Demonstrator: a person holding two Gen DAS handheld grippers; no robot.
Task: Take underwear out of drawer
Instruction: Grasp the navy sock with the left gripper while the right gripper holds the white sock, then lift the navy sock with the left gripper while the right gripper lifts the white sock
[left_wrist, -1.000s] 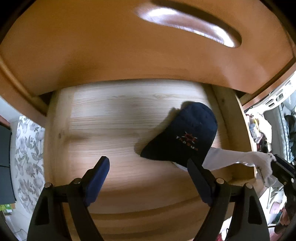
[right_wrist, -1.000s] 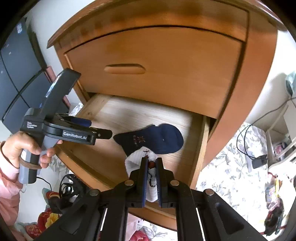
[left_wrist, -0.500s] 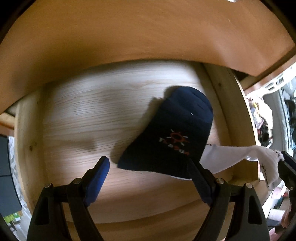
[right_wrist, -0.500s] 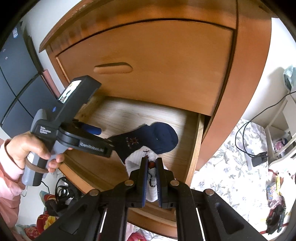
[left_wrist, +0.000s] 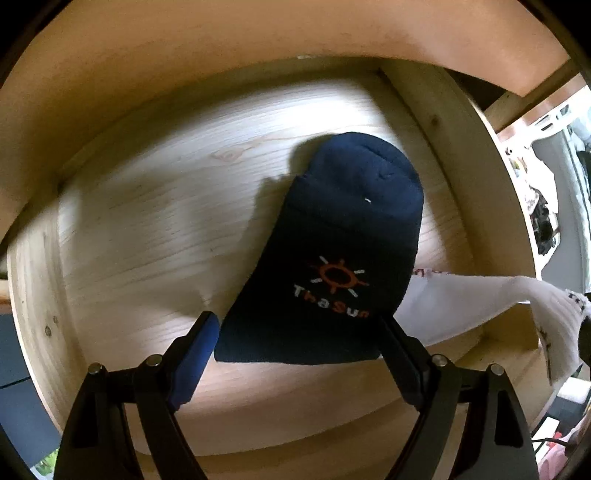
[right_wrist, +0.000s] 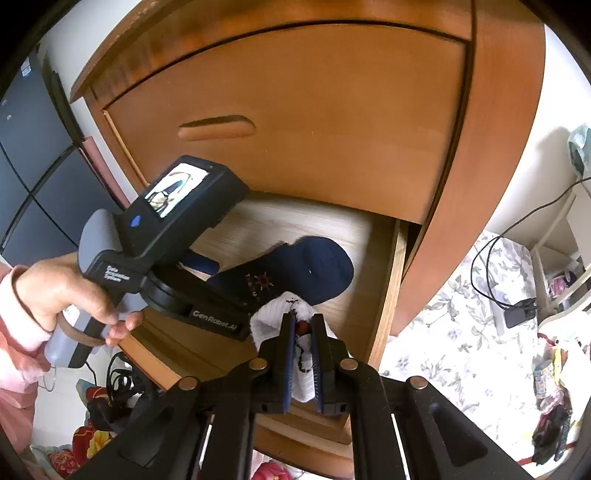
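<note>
A navy sock (left_wrist: 343, 251) with an orange sun print lies flat on the floor of the open wooden drawer (left_wrist: 147, 229). My left gripper (left_wrist: 297, 325) points straight down over it. Its jaws are closing, with the sock's cuff end between the blue pads, which do not visibly press on it. A white sock (left_wrist: 461, 310) runs from under the navy sock over the drawer's right front corner. My right gripper (right_wrist: 303, 321) is shut on that white sock (right_wrist: 284, 310), just outside the drawer front. The navy sock (right_wrist: 314, 269) also shows in the right wrist view.
A closed drawer front (right_wrist: 295, 129) with a recessed handle overhangs the open drawer. A hand (right_wrist: 62, 291) in a pink sleeve holds the left gripper's handle. Floral flooring (right_wrist: 461, 332), cables and clutter lie to the right; a dark cabinet (right_wrist: 33, 155) stands at left.
The left gripper has sunk into the drawer and shifted over the navy sock, so the cuff now lies between its narrowing jaws. The right gripper has kept its hold on the white sock.
</note>
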